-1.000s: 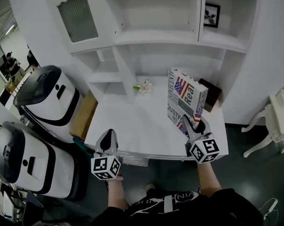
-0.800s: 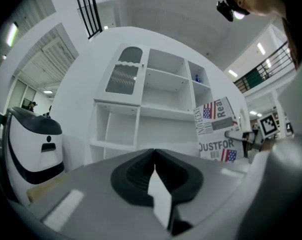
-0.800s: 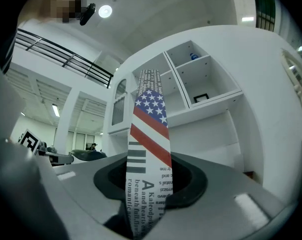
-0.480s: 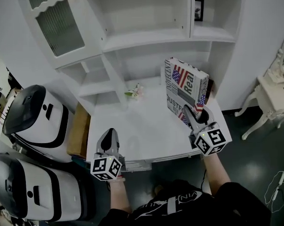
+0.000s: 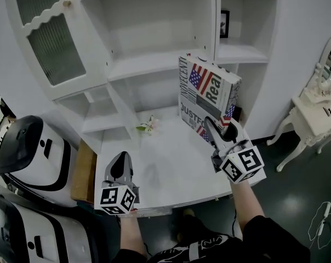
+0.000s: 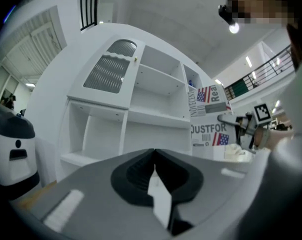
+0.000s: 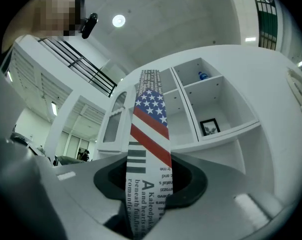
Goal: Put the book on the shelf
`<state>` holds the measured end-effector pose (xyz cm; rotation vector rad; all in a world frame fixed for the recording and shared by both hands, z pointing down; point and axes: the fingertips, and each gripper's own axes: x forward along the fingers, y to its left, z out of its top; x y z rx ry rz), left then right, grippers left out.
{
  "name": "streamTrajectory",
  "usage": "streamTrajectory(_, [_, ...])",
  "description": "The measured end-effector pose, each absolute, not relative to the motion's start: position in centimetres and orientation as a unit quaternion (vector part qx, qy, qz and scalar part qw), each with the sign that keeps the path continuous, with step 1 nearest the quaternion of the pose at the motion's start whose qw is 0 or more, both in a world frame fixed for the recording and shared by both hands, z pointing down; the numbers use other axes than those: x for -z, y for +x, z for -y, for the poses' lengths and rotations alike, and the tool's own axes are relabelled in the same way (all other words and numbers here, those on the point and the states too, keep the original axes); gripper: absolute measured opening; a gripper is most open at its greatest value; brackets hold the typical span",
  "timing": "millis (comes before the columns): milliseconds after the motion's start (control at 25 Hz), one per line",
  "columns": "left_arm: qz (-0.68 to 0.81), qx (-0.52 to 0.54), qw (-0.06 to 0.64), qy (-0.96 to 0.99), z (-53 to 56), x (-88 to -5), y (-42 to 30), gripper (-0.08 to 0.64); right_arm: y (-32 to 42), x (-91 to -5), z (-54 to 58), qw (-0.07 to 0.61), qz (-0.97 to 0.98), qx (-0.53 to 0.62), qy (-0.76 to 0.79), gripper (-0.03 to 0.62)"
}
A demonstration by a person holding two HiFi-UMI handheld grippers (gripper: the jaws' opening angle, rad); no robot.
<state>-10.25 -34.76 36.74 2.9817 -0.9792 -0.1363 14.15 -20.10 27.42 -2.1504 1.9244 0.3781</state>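
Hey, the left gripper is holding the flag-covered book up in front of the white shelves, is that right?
Not quite. It is the right gripper that holds the book, not the left. The right gripper view shows the book clamped between its jaws, and the head view shows the left gripper low over the table with nothing in it. The book is indeed up in front of the white shelves.

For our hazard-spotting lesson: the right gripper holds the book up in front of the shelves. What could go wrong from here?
1. The right gripper pinches the book only near its lower edge, so it could tilt or slip.
2. The upright divider lines up with the book; a corner might catch on it.
3. The framed picture on the right-hand shelf could be knocked over if the book goes there.
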Motion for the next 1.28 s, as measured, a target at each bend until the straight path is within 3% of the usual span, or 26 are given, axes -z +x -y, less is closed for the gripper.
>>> streamTrajectory(800, [0.268, 0.045, -0.042, 0.961, 44.3, -28.9, 0.8, 0.0, 20.9, -11.5, 30.0, 0.172, -0.645, -0.186, -0.721, 0.158])
streamTrajectory(1280, [0.256, 0.056, -0.068, 0.963, 43.3, -30.5, 4.6, 0.0, 23.2, -11.7, 32.9, 0.147, -0.635, -0.17, -0.739, 0.158])
